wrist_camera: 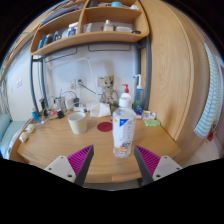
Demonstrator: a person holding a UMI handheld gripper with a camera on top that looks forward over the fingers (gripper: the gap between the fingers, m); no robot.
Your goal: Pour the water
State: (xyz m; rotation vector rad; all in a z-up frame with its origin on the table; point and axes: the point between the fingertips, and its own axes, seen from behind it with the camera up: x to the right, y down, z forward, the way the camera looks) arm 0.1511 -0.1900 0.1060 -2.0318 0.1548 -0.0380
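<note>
A tall white pump bottle [124,125] with a blue and orange label stands upright on the wooden desk [60,142], just ahead of my fingers and between their lines. A gap shows on each side of it. My gripper [113,160] is open, its magenta pads [79,158] spread wide near the desk's front edge. A cream cup [77,123] stands farther back to the left of the bottle. A small red round object [104,127] lies flat on the desk between the cup and the bottle.
Small jars and clutter [35,120] line the back left of the desk. A wooden shelf [90,30] with items hangs above. A wooden side panel [175,70] rises at the right, with a green object [151,121] near its base.
</note>
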